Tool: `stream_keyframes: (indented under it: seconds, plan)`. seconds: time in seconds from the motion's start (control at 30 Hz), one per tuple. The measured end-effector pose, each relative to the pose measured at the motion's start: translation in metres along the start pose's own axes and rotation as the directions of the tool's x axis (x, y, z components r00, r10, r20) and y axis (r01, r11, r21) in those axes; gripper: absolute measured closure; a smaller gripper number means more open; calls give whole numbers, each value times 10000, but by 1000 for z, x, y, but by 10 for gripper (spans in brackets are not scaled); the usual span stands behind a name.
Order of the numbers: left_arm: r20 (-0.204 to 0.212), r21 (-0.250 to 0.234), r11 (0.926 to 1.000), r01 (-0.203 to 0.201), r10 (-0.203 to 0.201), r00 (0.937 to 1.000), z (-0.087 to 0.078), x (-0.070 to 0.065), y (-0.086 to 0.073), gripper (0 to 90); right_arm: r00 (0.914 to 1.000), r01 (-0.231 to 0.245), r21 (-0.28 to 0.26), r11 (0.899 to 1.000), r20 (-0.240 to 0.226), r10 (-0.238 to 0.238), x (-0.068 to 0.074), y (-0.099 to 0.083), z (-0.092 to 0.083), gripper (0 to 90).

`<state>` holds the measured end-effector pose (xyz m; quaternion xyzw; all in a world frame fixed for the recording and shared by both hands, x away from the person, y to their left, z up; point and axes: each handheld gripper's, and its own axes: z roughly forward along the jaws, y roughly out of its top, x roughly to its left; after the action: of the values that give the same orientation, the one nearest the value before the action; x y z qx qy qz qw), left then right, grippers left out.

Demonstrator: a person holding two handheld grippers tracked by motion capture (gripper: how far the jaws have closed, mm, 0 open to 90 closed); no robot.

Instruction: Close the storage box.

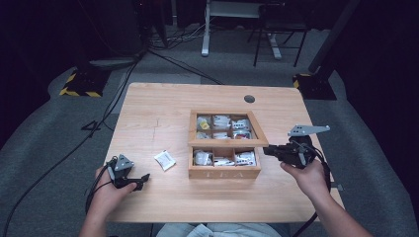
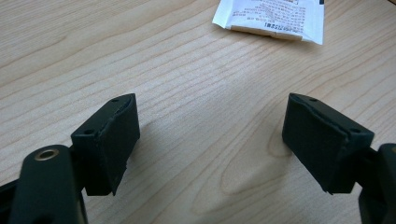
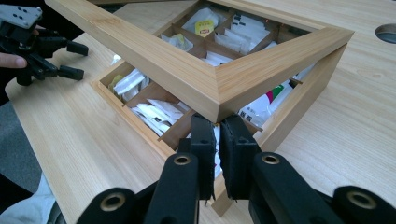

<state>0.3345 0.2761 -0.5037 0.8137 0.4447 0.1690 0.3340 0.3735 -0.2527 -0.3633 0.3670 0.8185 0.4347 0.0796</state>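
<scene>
The tea box (image 1: 225,167) is sitting at mid-table, slightly right of centre, with its glass-paned lid (image 3: 205,77) propped part-way open. Sachets are lying in the compartments below. One loose sachet (image 1: 164,160) is lying on the table (image 1: 148,118) just left of the box, apart from it.

The right gripper (image 3: 218,140) is working at the near right corner of the lid. Its jaws are nearly closed, with only a narrow slit between the pads (image 3: 203,144), and their tips are sitting right under the lid corner. Nothing is clamped between them. The lid corner appears to be resting on or just above the tips, though contact cannot be confirmed. In the high view the right gripper (image 1: 276,150) is pointing left at the box edge.

The left gripper (image 2: 210,135) is resting low over bare wood, jaws spread wide and empty, with the sachet (image 2: 273,18) lying ahead of it. In the high view this gripper (image 1: 136,181) is near the table's front left.

Judged procedure for raising the lid:
- Keep the tips under the frame, not the glass.
- Lift in an arc following the hinge at the far side.
- Move slowly; a nearly closed jaw pair is offering a narrow support, so the lid could be slipping off sideways.
- Brace the box with the left gripper if it is starting to slide.
</scene>
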Motion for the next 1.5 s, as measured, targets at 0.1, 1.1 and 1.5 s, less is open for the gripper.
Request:
stream_keyframes:
  seconds: [0.1,1.1,1.5]
  plan:
    - [-3,-3,10000,0,0,10000,0,0,0,196,10000,68,76,9999,53,-69,1,-2,1,832]
    - [22,-13,10000,19,-19,10000,1,0,0,195,9996,272,838,9961,58,-278,4,-19,11,812]
    - [14,-22,10000,43,-43,10000,1,-1,0,195,9994,334,1055,9939,64,-343,4,-22,15,807]
